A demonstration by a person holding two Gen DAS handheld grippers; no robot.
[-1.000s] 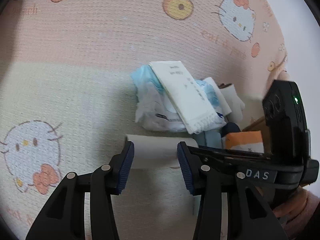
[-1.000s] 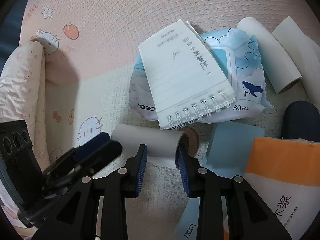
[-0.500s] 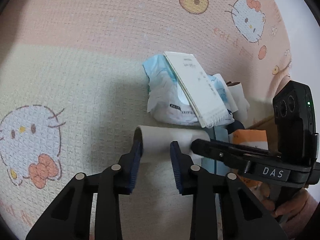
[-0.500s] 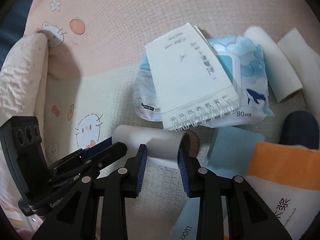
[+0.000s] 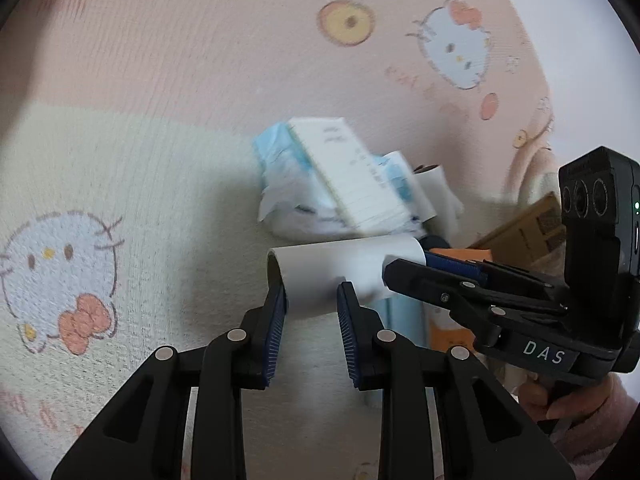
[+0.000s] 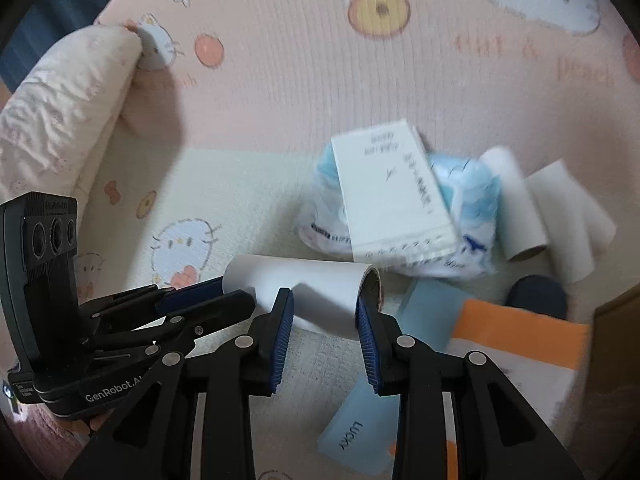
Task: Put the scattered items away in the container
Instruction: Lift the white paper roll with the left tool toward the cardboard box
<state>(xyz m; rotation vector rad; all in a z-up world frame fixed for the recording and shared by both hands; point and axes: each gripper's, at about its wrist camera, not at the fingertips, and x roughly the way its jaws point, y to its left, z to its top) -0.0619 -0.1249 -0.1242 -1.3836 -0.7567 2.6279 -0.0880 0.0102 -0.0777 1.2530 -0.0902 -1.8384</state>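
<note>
Both grippers pinch one white paper roll [image 5: 344,268]: the left gripper [image 5: 311,300] near its left end, the right gripper [image 6: 325,311] near its cardboard-cored right end, pads pressed on the roll. Its long axis runs left to right across both views, above the cat-print mat [image 5: 120,168]. Only the right wrist view shows two more rolls [image 6: 548,208] and a folded blanket [image 6: 60,100]; only the left shows a cardboard box [image 5: 524,228], beyond the spiral notepad [image 5: 352,176] on the wipes pack [image 6: 468,188]
</note>
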